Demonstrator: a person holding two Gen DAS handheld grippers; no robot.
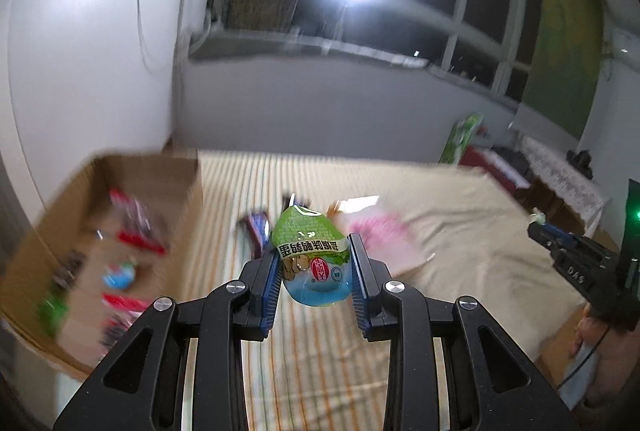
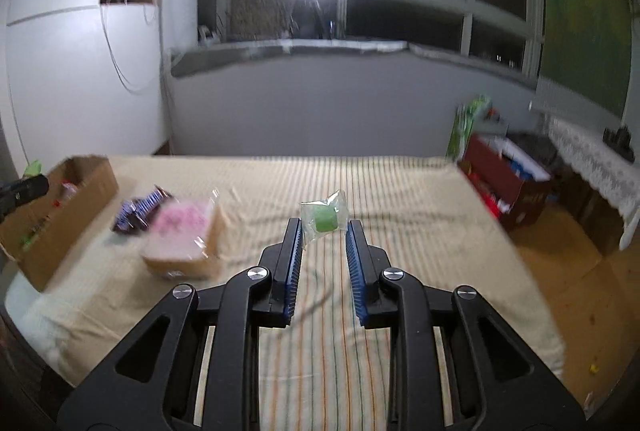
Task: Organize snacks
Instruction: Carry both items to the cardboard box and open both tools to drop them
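- Left gripper (image 1: 314, 263) has its blue pads clamped on the two sides of a green-and-blue snack pouch (image 1: 310, 259), carried in the air above the striped bedspread (image 1: 320, 351).
- Right gripper (image 2: 323, 243) stands partly open and empty; a small clear packet with a green sweet (image 2: 325, 217) lies on the bedspread just beyond its tips, at 12 o'clock.
- Cardboard box (image 1: 182, 177), already holding several wrappers, sits at 9 o'clock from the held pouch, so the pouch looks bound there.
- Risk, as I judge it: the pouch is rounded and glossy, and the pads catch only its flanks, so a quick swing could squirt it out short of the box.
- Second risk: the small packet is light and crinkly; closing the right jaws off-centre could push it away rather than pinch it.
- Left wrist view alone shows the inside of the box, and the right gripper at 3 o'clock, from the side.
- Right wrist view alone shows the small packet, and shows clearly the pink-wrapped bread (image 2: 182, 239) and purple wrapper (image 2: 138, 211) lying near the box at 10 o'clock.
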